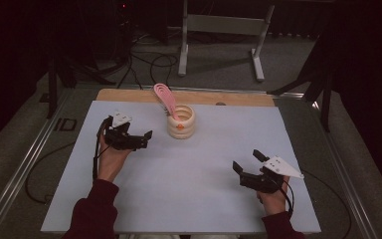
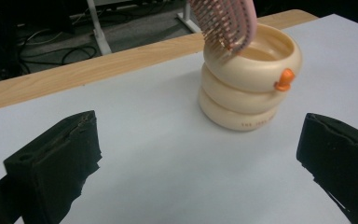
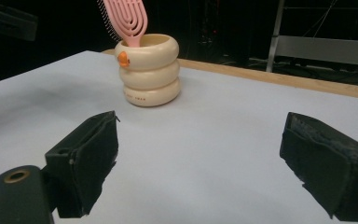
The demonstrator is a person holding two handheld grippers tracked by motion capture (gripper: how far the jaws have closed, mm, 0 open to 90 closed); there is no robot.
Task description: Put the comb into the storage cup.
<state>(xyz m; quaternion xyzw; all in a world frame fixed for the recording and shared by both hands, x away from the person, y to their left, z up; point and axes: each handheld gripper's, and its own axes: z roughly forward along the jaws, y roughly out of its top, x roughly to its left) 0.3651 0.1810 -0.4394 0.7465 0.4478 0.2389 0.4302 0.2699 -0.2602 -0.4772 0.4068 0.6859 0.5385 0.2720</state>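
Both tongs stand with jaws wide apart and hold nothing. Left tongs sit left of centre in the high view, just beside the cream ringed cup, not touching it. Right tongs sit at lower right, well apart from the cup. A pink hairbrush stands tilted in the cup, on the pale counter above centre frame.
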